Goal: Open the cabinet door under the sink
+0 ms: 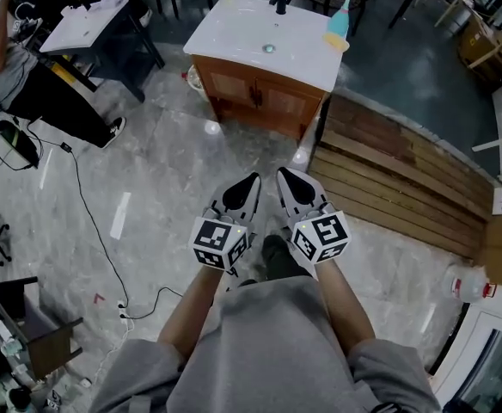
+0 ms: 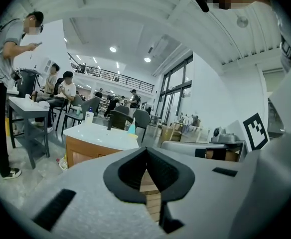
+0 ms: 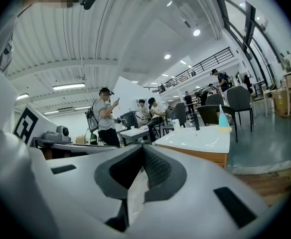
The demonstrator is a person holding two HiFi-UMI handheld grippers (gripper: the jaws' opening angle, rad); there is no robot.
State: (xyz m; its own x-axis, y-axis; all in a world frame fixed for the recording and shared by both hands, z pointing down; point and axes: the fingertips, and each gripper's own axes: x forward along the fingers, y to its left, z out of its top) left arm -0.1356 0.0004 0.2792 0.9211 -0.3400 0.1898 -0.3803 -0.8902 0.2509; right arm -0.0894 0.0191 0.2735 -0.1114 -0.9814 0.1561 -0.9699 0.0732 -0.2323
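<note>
Left gripper and right gripper fingers shut, empty; head view shows cabinet door closed.

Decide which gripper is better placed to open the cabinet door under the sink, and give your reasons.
Left, narrowly. Both grippers are shut, side by side, well short of the cabinet. The left gripper points almost straight at the dark door handles; the right gripper aims slightly further right.

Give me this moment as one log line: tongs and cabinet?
left tongs: shut, empty | right tongs: shut, empty | cabinet doors: closed, untouched | both tongs short of the doors
</note>
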